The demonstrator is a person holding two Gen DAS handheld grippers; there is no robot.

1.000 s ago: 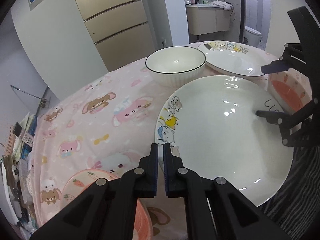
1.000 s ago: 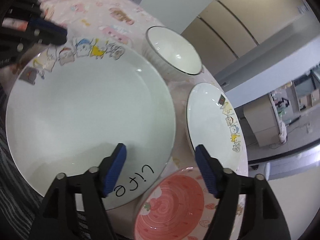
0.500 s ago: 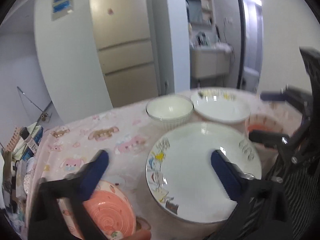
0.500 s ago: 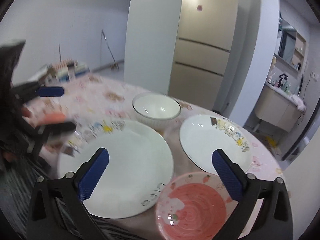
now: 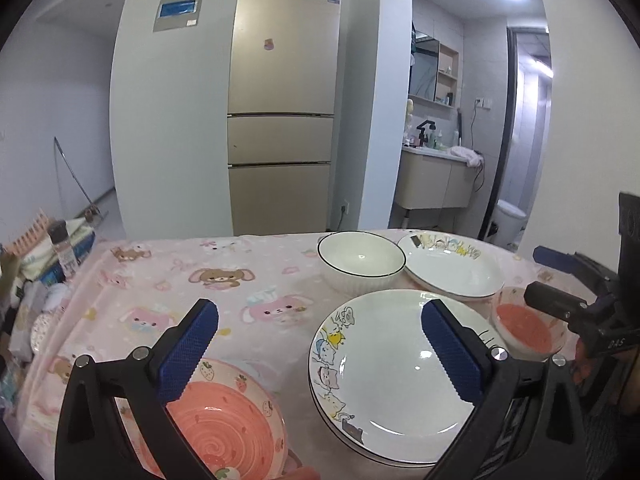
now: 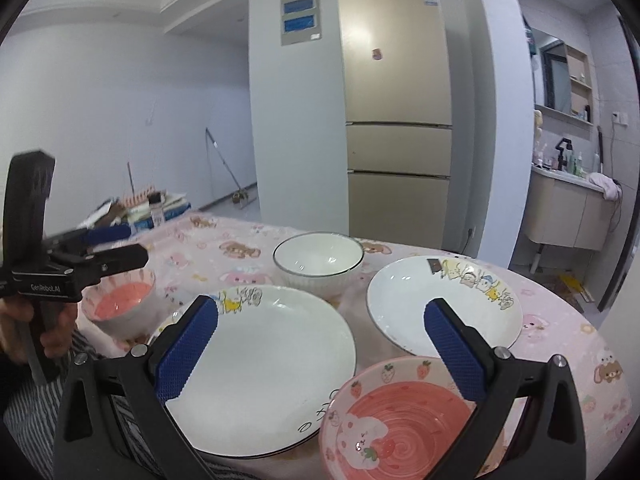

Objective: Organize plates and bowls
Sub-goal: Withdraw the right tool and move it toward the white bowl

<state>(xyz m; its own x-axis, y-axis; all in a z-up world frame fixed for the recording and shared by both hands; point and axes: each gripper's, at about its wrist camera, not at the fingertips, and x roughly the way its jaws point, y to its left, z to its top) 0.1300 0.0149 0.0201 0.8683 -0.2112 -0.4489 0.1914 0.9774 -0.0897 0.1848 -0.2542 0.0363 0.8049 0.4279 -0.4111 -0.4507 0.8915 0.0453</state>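
We held the left gripper (image 5: pixel 320 344) and right gripper (image 6: pixel 320 340) with jaws spread wide, empty, above the pink cartoon tablecloth (image 5: pixel 240 280). The large white cartoon-edged plate (image 6: pixel 272 360) lay between two empty pink strawberry bowls (image 6: pixel 400 420) (image 5: pixel 224 428), with the empty white ribbed bowl (image 6: pixel 318 260) behind it.

Left tool (image 5: pixel 318 340) spread wide above cartoon plate (image 5: pixel 400 376), pink bowl (image 5: pixel 224 420) beside, white bowl (image 5: pixel 362 262) behind

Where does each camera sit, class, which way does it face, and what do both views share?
Left wrist: on the left tool, facing across the table toward the fridge; its open blue fingers show.
Right wrist: on the right tool, facing likewise; its open fingers show, the left tool beside.
Shared: the large plate, the white bowl.
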